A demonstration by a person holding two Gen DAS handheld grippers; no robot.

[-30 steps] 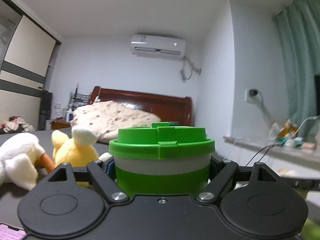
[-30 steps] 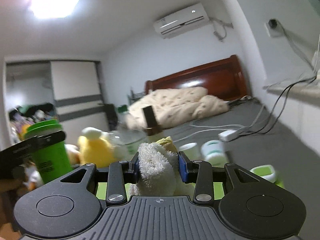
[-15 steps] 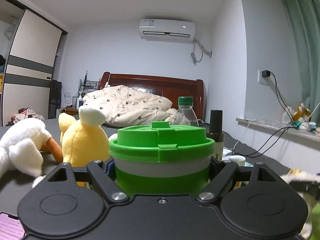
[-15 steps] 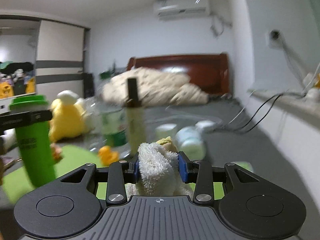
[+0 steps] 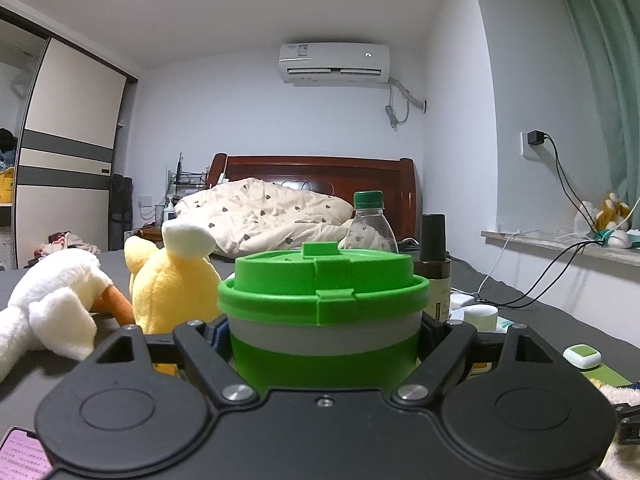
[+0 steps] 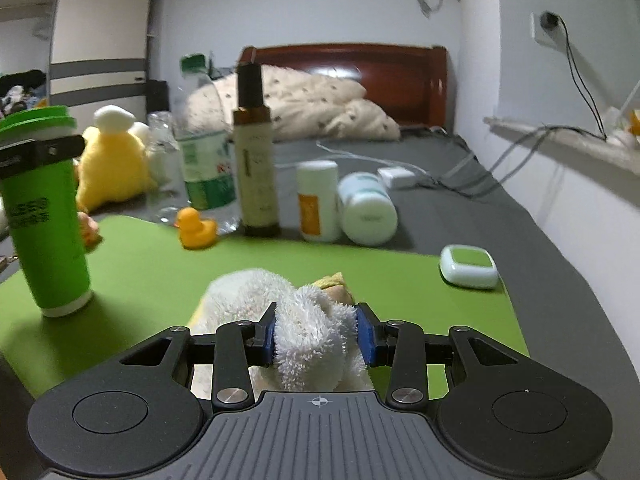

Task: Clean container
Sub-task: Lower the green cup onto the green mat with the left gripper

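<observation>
My left tongs [image 5: 324, 332] clamp the green cup [image 6: 48, 208] upright, far left on the mat [image 6: 360, 272] — my right tongs [image 6: 316, 340] pinch the cloth [image 6: 308, 328], cup up-left of it.

On the mat [image 6: 168, 272], your cup [image 6: 48, 216] stands left; the towel [image 6: 280, 300] lies at the front, bottles [image 6: 256, 168] behind, and a toy duck [image 6: 195, 233] before them.
</observation>
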